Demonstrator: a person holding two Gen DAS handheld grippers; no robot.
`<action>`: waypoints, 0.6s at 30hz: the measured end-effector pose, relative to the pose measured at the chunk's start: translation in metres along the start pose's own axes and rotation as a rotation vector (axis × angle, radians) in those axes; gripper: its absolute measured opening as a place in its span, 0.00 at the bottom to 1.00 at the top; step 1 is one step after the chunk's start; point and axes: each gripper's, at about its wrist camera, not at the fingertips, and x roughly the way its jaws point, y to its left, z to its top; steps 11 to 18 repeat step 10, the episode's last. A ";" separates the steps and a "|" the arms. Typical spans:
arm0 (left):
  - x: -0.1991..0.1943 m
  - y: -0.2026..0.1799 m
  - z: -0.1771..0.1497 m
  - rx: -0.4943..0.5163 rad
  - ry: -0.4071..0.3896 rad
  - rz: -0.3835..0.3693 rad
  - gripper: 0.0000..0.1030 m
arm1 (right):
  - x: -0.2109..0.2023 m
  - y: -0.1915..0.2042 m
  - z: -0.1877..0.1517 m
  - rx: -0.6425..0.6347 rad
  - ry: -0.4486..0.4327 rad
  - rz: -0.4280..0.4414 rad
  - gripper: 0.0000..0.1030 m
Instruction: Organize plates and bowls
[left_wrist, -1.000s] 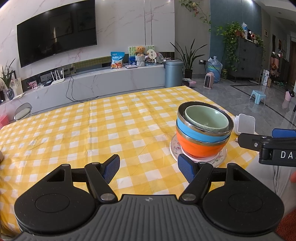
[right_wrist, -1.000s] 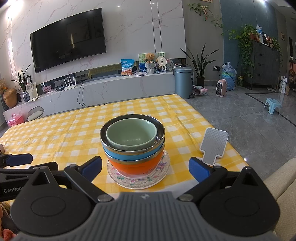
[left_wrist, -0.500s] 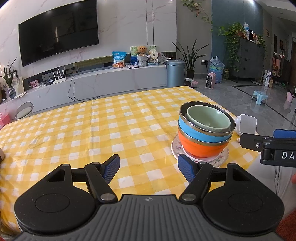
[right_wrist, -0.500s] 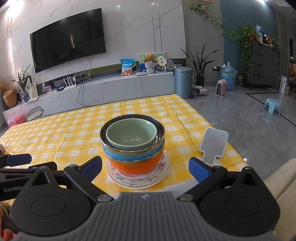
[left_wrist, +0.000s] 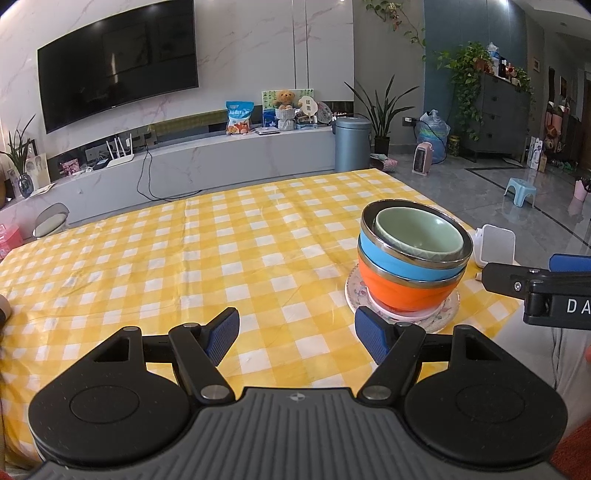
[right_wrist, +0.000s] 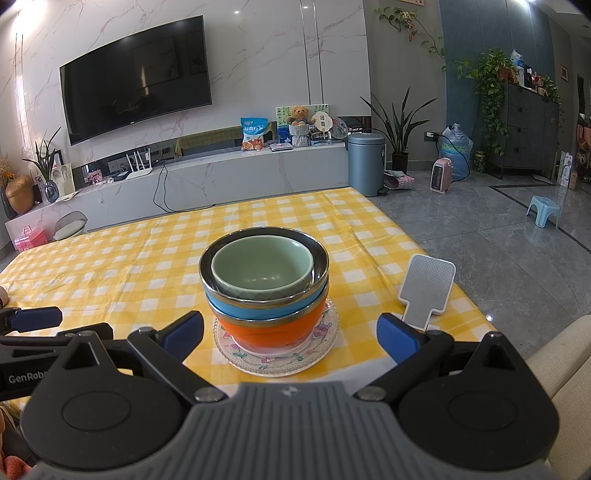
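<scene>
A pale green bowl nests in a blue steel-rimmed bowl, which nests in an orange bowl. The stack stands on a flowered glass plate near the table's front right. In the left wrist view the same stack shows the green bowl, blue bowl, orange bowl and plate. My right gripper is open, just in front of the stack with nothing between its fingers. My left gripper is open over bare cloth, left of the stack.
The table wears a yellow checked cloth. A white phone stand sits right of the stack near the table's right edge. My left gripper's arm shows at the right view's left edge. A sofa arm lies at right.
The left wrist view has shifted slightly, so the bowl stack sits a little more to the right and lower. The right gripper and the stack have not moved.
</scene>
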 end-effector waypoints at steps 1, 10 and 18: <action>0.000 0.000 0.000 0.000 0.000 0.000 0.82 | 0.000 0.000 0.000 0.000 0.000 0.000 0.95; 0.000 0.001 0.000 0.001 -0.001 -0.002 0.82 | 0.000 0.000 0.000 -0.001 0.001 -0.002 0.95; 0.000 0.001 0.000 0.001 -0.001 -0.002 0.82 | 0.000 0.000 0.000 -0.001 0.001 -0.002 0.95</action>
